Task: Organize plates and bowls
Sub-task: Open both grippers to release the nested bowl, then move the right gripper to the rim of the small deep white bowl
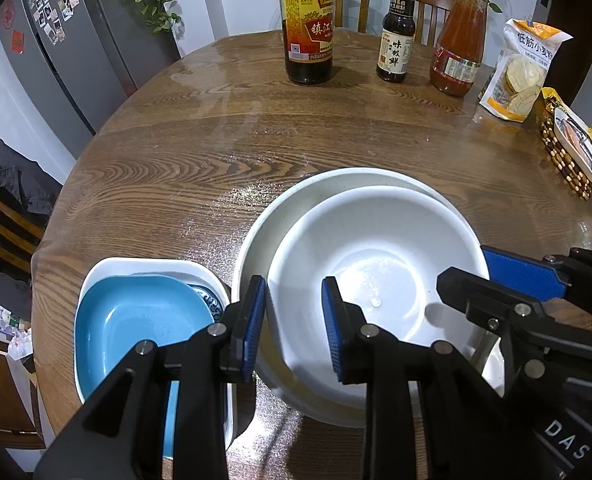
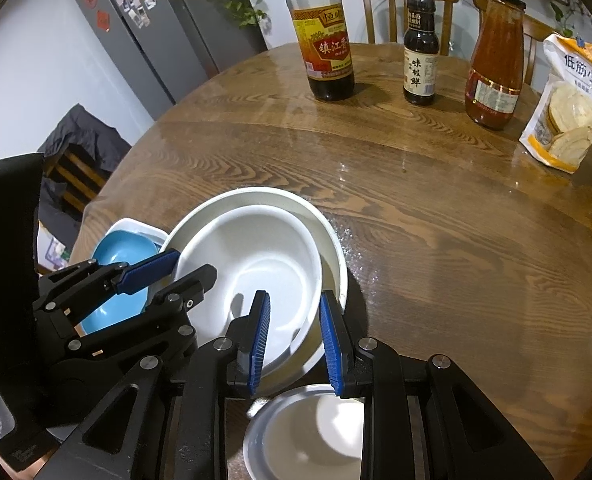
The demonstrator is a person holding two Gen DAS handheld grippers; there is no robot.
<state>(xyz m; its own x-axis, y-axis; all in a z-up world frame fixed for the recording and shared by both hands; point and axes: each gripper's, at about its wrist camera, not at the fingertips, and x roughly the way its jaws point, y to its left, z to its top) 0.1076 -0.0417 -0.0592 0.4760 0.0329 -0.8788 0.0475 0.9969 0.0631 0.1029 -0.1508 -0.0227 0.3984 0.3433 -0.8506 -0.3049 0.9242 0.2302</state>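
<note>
On the wooden table (image 1: pixel 176 168) near its front edge, we see a white bowl (image 1: pixel 375 264) nested in a larger white bowl (image 1: pixel 256 240); our left gripper (image 1: pixel 294 328) and right gripper (image 2: pixel 294 340) each straddle its rim, grip uncertain, beside a blue dish (image 1: pixel 136 320)

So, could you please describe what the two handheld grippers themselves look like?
Both the left gripper and the right gripper are matte black linkage frames with round silver pivot pins. Each has two flat fingers faced with ribbed blue pads. White lettering marks the right gripper's body.
</note>
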